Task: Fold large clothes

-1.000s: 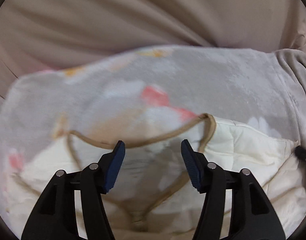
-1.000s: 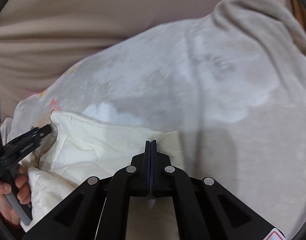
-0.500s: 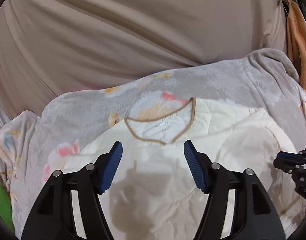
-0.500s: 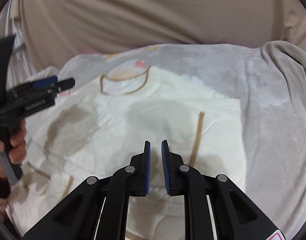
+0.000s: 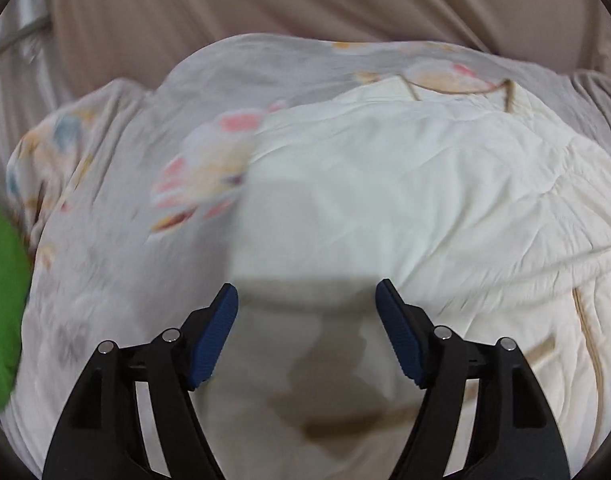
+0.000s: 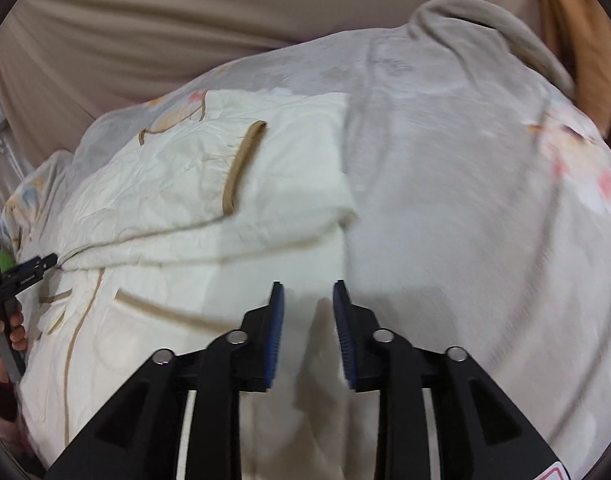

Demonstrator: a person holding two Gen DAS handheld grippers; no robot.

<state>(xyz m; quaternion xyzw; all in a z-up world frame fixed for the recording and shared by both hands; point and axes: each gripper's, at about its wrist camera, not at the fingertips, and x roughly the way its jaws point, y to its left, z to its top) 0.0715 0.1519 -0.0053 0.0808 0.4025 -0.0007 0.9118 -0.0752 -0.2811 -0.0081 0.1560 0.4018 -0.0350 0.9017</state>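
Observation:
A cream quilted garment [image 5: 405, 200] with tan piping lies spread on a grey flowered blanket [image 5: 117, 264]. Its neckline [image 5: 465, 88] is at the far right in the left wrist view. In the right wrist view the cream garment [image 6: 209, 208] has a sleeve folded across it, its tan cuff [image 6: 241, 168] on top. My left gripper [image 5: 306, 300] hovers over the garment's left edge, its jaws opening with nothing between them. My right gripper [image 6: 307, 292] hangs over the garment's right edge, its jaws also opening and empty. The left gripper [image 6: 29, 270] shows at the left rim of the right wrist view, held by a hand [image 6: 1, 332].
The grey flowered blanket [image 6: 465, 220] covers the whole work surface and bunches up at the far right. A beige curtain [image 5: 305, 0] hangs behind it. Something bright green [image 5: 1, 300] lies at the left rim. An orange cloth [image 6: 577, 32] hangs at the far right.
The right gripper let go and its jaws parted. Both grippers drew back from the neckline toward the near edge, the left swinging left and the right swinging right. A sleeve now lies folded across the garment.

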